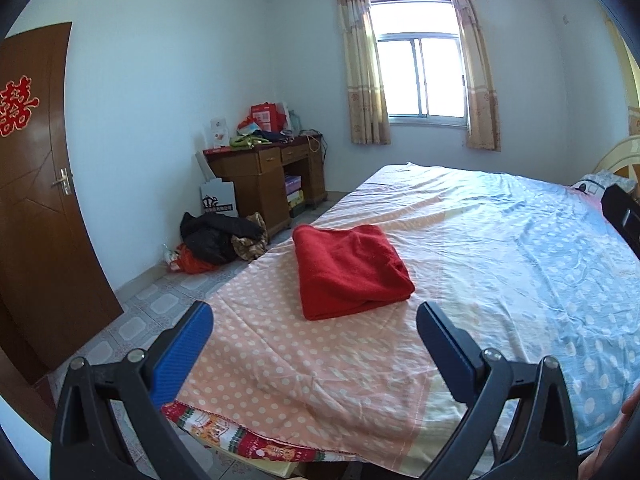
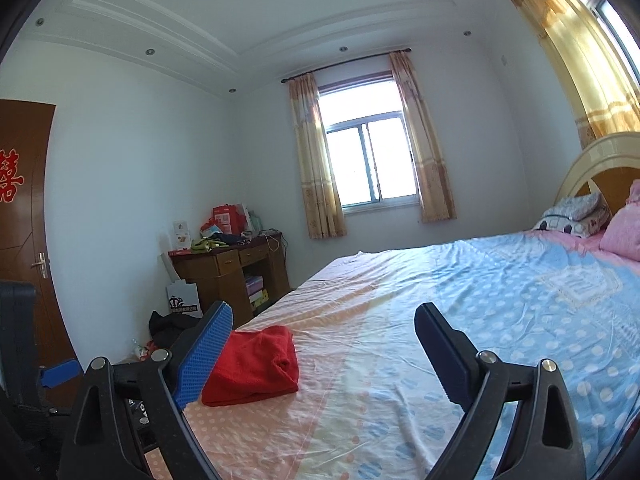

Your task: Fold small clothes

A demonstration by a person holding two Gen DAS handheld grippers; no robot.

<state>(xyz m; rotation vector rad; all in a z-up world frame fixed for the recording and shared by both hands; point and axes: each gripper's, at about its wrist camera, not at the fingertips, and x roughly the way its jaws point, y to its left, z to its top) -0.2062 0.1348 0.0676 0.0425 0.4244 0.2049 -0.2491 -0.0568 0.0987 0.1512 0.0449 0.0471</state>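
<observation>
Red cloth (image 1: 352,270) looks soft, light, floppy; pinch a corner; both grippers (image 1: 314,328) (image 2: 324,330) wide open, empty.

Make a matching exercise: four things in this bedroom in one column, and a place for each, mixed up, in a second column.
Things:
1. red cloth
2. desk
3. black jacket
4. pillow

Places:
A. on the floor near the desk
B. at the headboard end of the bed
C. folded on the bed, near its foot
D. against the wall, left of the window

Pairs: 1-C, 2-D, 3-A, 4-B
</observation>
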